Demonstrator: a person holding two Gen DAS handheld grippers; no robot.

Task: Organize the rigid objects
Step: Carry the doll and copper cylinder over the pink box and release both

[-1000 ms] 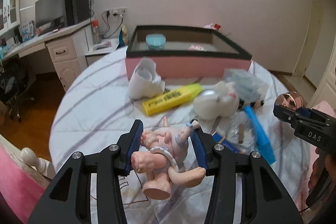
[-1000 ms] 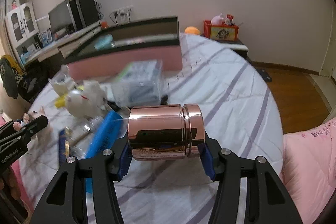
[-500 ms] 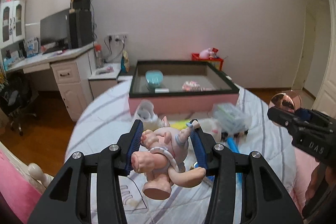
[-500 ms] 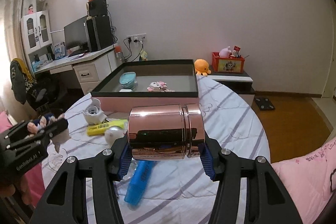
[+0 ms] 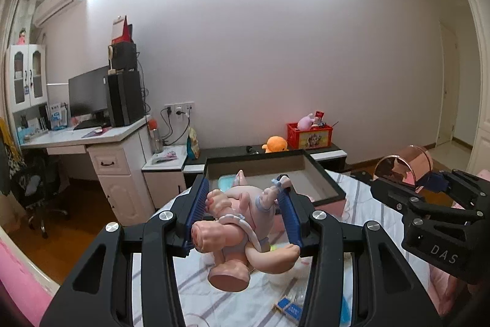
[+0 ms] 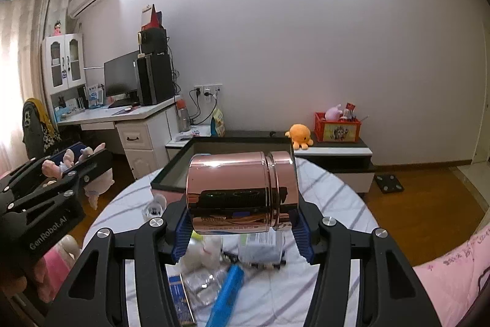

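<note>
My left gripper (image 5: 243, 213) is shut on a pink pig figurine (image 5: 235, 222), held in the air above the striped bed cover (image 5: 370, 210). In the right wrist view my right gripper (image 6: 242, 230) is shut on a rose-gold metal canister (image 6: 242, 192), lying sideways between the blue pads. The black-rimmed pink box (image 5: 324, 173) stands beyond both, with a blue item inside. Each gripper shows in the other's view: the right one with the canister (image 5: 404, 170) at the right, the left one with the figurine (image 6: 65, 161) at the left.
Below lie a blue marker (image 6: 226, 293), a small blue box (image 6: 180, 299), a white plush (image 6: 205, 250), a clear packet (image 6: 260, 244) and a roll of tape (image 6: 154, 206). A white desk (image 5: 101, 143) stands left, a low cabinet with a red crate (image 6: 337, 131) behind.
Both grippers have risen with their loads and tilted upward. The bed and its clutter have dropped low in both views, and more wall and ceiling show.
</note>
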